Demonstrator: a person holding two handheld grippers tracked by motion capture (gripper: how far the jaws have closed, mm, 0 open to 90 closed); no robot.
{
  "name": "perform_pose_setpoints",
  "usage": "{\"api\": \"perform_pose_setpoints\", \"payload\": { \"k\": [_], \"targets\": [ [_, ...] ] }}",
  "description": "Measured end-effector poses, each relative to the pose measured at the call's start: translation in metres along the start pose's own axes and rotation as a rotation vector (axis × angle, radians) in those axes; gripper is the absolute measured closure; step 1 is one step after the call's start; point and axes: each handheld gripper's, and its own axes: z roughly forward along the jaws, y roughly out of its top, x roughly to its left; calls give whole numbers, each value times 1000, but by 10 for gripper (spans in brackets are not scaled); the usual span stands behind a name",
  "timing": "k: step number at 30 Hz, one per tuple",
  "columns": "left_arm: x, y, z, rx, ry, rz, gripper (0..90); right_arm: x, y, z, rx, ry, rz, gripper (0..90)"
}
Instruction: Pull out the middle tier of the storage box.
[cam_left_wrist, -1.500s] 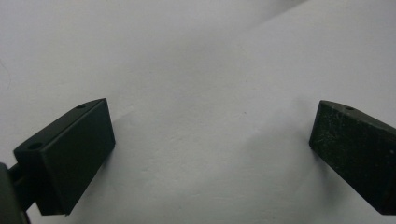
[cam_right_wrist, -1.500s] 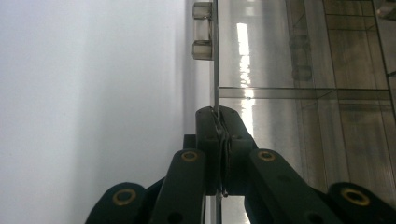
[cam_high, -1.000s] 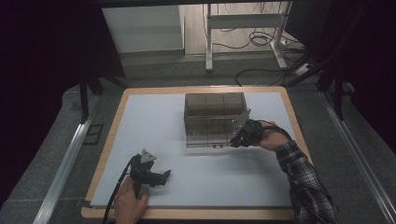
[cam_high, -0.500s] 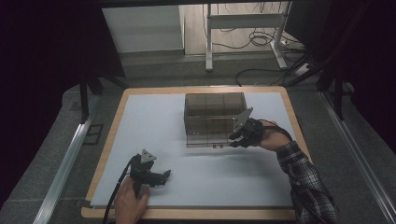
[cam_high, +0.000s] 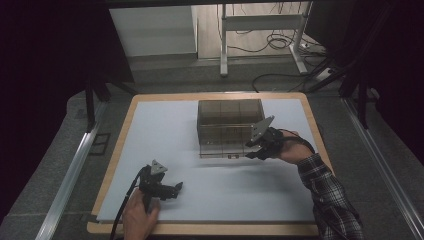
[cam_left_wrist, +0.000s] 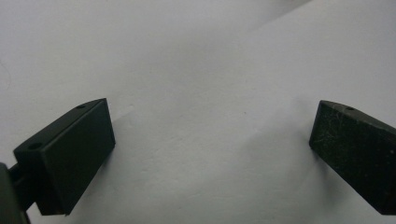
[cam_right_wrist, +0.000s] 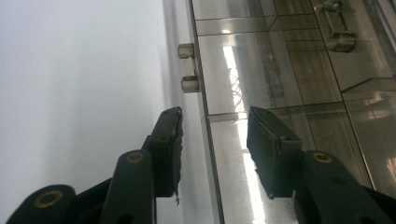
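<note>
A dark room with a grey carpet floor (cam_high: 55, 150) surrounds the wooden table (cam_high: 117, 150), which a white sheet (cam_high: 165, 135) covers. The clear box (cam_high: 227, 125) stands at 12 o'clock of the sheet's centre. The right gripper (cam_high: 252, 154) at its 4 o'clock corner – jaws have just been opening, straddling the wall, not pressing. The left gripper (cam_high: 175, 190) at 7 o'clock – wide open, holding nothing
</note>
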Motion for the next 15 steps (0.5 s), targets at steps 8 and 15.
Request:
{"api": "perform_pose_setpoints", "payload": {
  "k": [8, 15],
  "targets": [
    [0, 0, 0, 0, 0, 0, 0, 7, -3, -3, -16, -39, 30, 448],
    [0, 0, 0, 0, 0, 0, 0, 13, -9, -5, -46, -60, 78, 367]
  ]
}}
